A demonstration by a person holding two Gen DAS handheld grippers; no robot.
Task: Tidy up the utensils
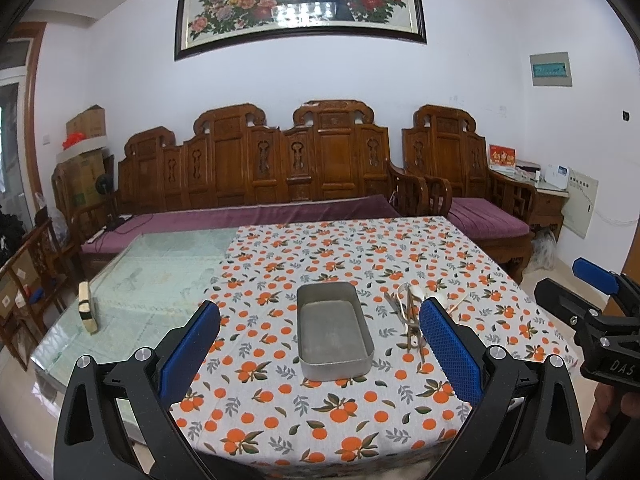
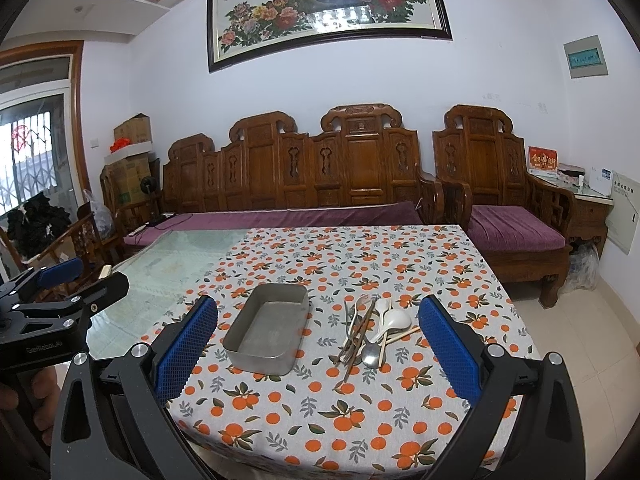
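both my grippers, left and right, gape, empty. utensils ahead of right; advise pinching one handle, then tin.

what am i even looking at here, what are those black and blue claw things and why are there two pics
Those are hand-held grippers, not a robot: a person carries one in each hand. Each picture comes from a fisheye camera on one gripper, looking along its blue-padded fingers. The left gripper and right gripper are both open and hold nothing. On the orange-patterned tablecloth sits an empty metal tray. Beside it lies a loose pile of utensils: chopsticks, white spoons and a metal spoon. The job is tidying them, and nothing has been picked up yet.
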